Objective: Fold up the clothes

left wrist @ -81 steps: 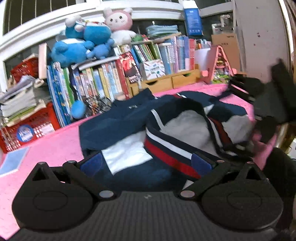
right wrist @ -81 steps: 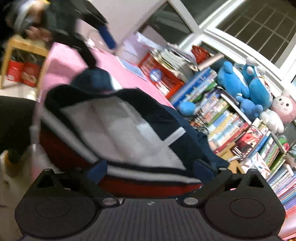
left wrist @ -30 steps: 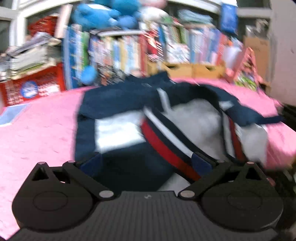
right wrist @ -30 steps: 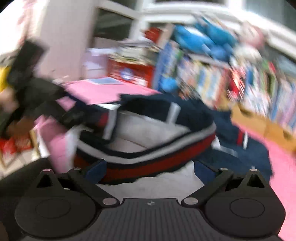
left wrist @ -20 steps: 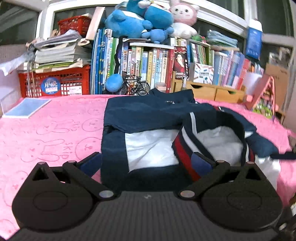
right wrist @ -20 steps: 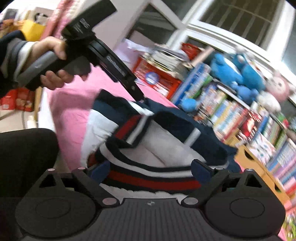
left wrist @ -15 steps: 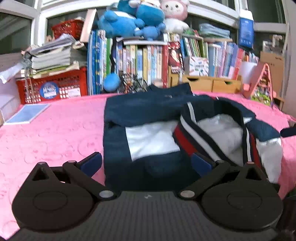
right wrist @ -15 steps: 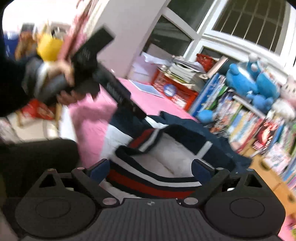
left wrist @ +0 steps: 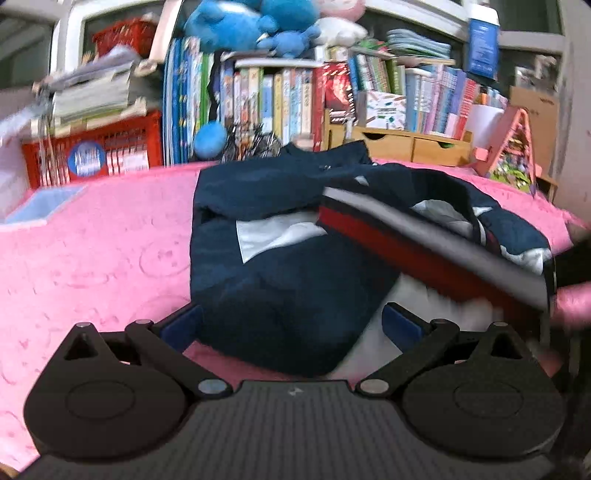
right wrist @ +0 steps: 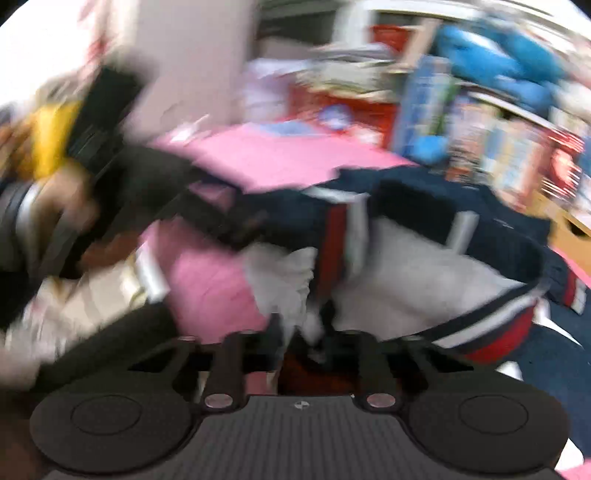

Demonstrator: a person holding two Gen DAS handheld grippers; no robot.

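On the pink tablecloth (left wrist: 96, 229), seen from our left wrist, lies the navy jacket (left wrist: 280, 266), crumpled, with a white panel showing and its red, white and navy striped hem (left wrist: 424, 251) lifted in a slanting band toward the right edge. Our left gripper (left wrist: 291, 325) has its blue-padded fingers (left wrist: 183, 326) spread wide apart, and the jacket's near navy fold sits between them; the pads press on nothing. Behind the table stand a row of books (left wrist: 280, 103), a red basket (left wrist: 96, 155) and blue plush toys (left wrist: 236, 26) on top. This view is a little blurred.

From our right wrist, the picture is heavily smeared. Our right gripper (right wrist: 303, 332) has its fingers drawn together, and the jacket's (right wrist: 424, 273) white lining and a bit of the striped hem (right wrist: 336, 240) are pinched between them, rising out of the grip. The rest of the jacket spreads away to the right over the pink tablecloth (right wrist: 280, 158). At the left we see the other gripper (right wrist: 207, 214), black, reaching in to the jacket's near corner, with a hand (right wrist: 74, 206) behind it, too blurred for detail.
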